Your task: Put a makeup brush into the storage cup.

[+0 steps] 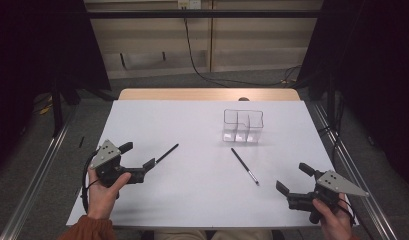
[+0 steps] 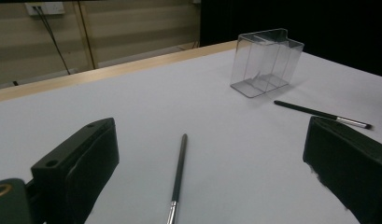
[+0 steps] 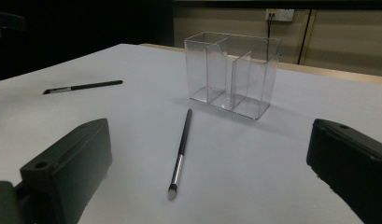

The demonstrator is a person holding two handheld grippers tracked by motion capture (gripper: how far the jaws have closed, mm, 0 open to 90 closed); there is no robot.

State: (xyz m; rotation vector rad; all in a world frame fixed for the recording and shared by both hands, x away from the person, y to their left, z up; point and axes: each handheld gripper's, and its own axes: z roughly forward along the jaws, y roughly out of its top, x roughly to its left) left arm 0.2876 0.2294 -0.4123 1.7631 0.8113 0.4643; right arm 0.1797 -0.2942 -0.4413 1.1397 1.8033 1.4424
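Note:
A clear plastic organiser with open-topped compartments stands upright at the far right of the white table. Two thin black brushes lie flat. One brush lies just ahead of my left gripper, which is open with its jaws wide apart; in the left gripper view this brush runs between the jaws, clear of both. The other brush lies in front of the organiser, left of and beyond my right gripper, which is open and holds nothing. In the right gripper view that brush points toward the organiser.
The table's wooden far edge shows beyond the white sheet. Metal rails run along the floor on both sides. A black cable hangs down the back wall. A person's hands hold both grippers near the front edge.

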